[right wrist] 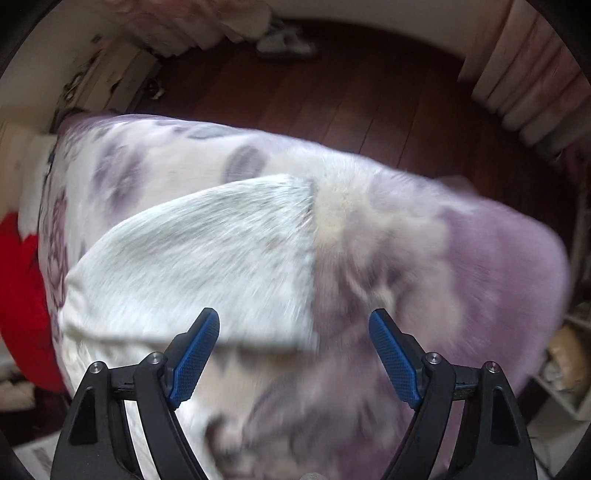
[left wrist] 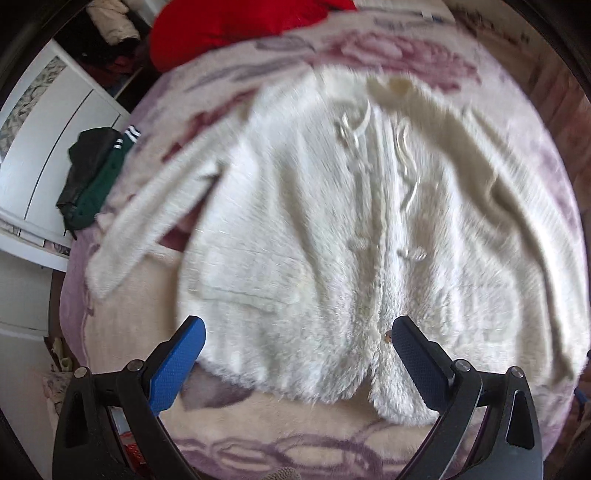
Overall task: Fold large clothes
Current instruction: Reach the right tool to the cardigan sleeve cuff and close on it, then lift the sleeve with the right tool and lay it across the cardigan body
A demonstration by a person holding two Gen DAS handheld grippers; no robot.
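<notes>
A white fluffy coat (left wrist: 314, 206) lies spread front-up on a bed with a pink and purple flowered blanket (left wrist: 229, 417). Its left sleeve (left wrist: 147, 221) stretches out to the left; toggle fastenings run down its middle. My left gripper (left wrist: 297, 325) is open and empty, hovering over the coat's lower hem. In the right wrist view a white fluffy sleeve end (right wrist: 207, 251) lies on the blanket (right wrist: 480, 266). My right gripper (right wrist: 293, 317) is open and empty, just above the sleeve's near edge.
A red garment (left wrist: 236, 26) lies at the bed's far end and also shows in the right wrist view (right wrist: 26, 295). Dark green and black clothes (left wrist: 92, 173) hang off the bed's left edge by a white wardrobe (left wrist: 40, 140). Dark wood floor (right wrist: 351, 99) lies beyond the bed.
</notes>
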